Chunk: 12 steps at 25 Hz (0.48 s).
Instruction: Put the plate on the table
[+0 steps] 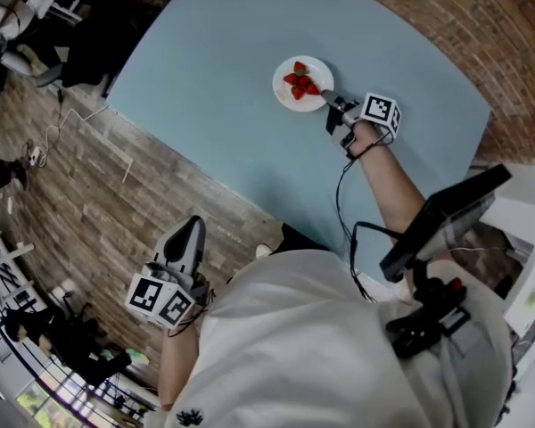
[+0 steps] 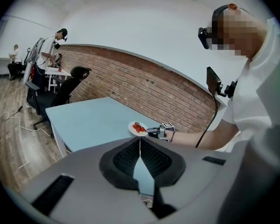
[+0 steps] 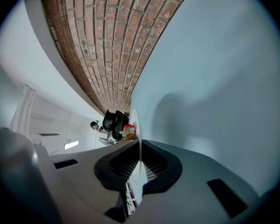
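Small round white plate (image 1: 283, 94) of red strawberries (image 1: 300, 82), rim clamped in right gripper (image 1: 326, 97) above blue bench (image 1: 223, 69); left gripper (image 1: 190, 226) closed, empty.

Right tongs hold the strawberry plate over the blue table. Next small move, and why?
Probably lower the right tongs straight down: they are shut on the plate rim, and the plate seems to hang above the table, so opening now could spill the strawberries.

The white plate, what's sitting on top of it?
A small pile of red strawberries sits on the white plate. The right gripper clamps the rim nearest the person and covers that edge. Whatever lies beneath the berries or under the plate cannot be seen.
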Tool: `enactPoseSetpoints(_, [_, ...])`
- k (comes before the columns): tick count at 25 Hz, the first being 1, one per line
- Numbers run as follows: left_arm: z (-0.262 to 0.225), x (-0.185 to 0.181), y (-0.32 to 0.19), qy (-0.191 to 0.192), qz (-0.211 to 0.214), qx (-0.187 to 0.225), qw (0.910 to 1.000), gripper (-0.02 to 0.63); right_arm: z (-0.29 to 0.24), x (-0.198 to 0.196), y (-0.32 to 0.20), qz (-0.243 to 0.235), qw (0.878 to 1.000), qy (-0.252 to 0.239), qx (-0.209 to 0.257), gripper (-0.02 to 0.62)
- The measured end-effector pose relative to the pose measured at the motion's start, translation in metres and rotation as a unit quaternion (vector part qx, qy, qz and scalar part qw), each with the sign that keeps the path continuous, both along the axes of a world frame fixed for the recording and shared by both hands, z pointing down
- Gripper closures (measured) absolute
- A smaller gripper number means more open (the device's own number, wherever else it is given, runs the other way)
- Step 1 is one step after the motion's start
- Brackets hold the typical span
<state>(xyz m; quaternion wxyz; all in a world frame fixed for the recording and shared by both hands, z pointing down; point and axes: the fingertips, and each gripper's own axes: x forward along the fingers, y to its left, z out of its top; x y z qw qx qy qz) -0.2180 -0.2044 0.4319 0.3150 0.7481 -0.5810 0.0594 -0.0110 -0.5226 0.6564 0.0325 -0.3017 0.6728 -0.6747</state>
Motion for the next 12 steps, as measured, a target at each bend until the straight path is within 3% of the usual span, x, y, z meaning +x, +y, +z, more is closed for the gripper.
enactPoseSetpoints(12, [0.005,-0.010,0.002,0.007,-0.023,-0.018,0.9995,0.598,0.042,0.001,-0.042,0.020,0.999,0.028,-0.020,0.578])
